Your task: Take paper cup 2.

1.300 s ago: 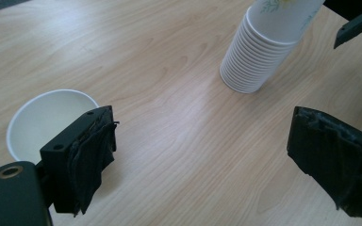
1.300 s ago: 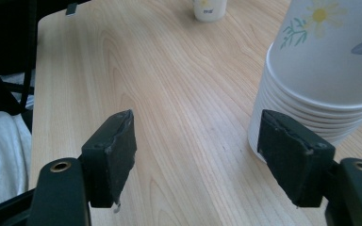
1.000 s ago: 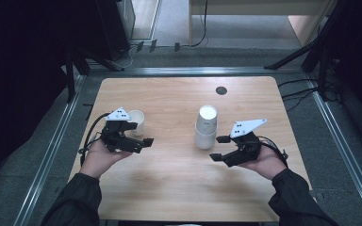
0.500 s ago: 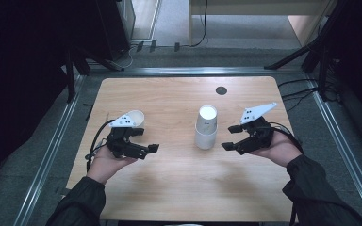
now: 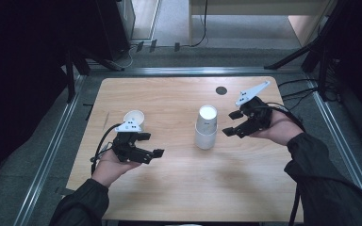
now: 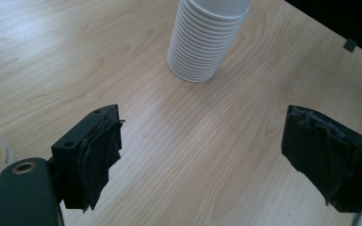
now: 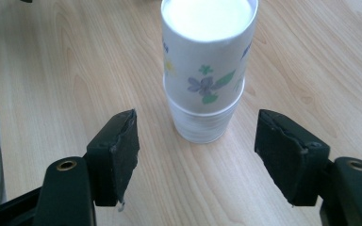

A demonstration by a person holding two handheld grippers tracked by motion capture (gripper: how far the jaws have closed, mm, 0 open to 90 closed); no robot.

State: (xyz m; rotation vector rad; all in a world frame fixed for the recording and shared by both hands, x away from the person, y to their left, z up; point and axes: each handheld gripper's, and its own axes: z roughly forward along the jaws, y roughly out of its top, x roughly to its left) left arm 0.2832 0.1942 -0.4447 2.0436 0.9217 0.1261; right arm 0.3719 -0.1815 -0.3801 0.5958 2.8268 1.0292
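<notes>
A stack of upside-down white paper cups (image 5: 206, 127) stands near the middle of the wooden table (image 5: 169, 188); its top cup carries a flower print (image 7: 207, 84). My right gripper (image 5: 233, 123) is open just right of the stack, jaws pointing at it with the cups centred ahead (image 7: 202, 66). My left gripper (image 5: 151, 144) is open at the left, over bare wood, with the stack (image 6: 207, 42) farther ahead. A single white cup (image 5: 134, 117) sits just behind the left gripper.
A small dark round hole (image 5: 221, 90) lies in the table near the far right. Metal rails (image 5: 52, 150) border the table at left and right, and cables (image 5: 301, 89) trail off the right edge.
My right gripper rose and moved away from the table's front, to beside the top of the stack. My left gripper drew back toward the front edge, away from the single cup.
</notes>
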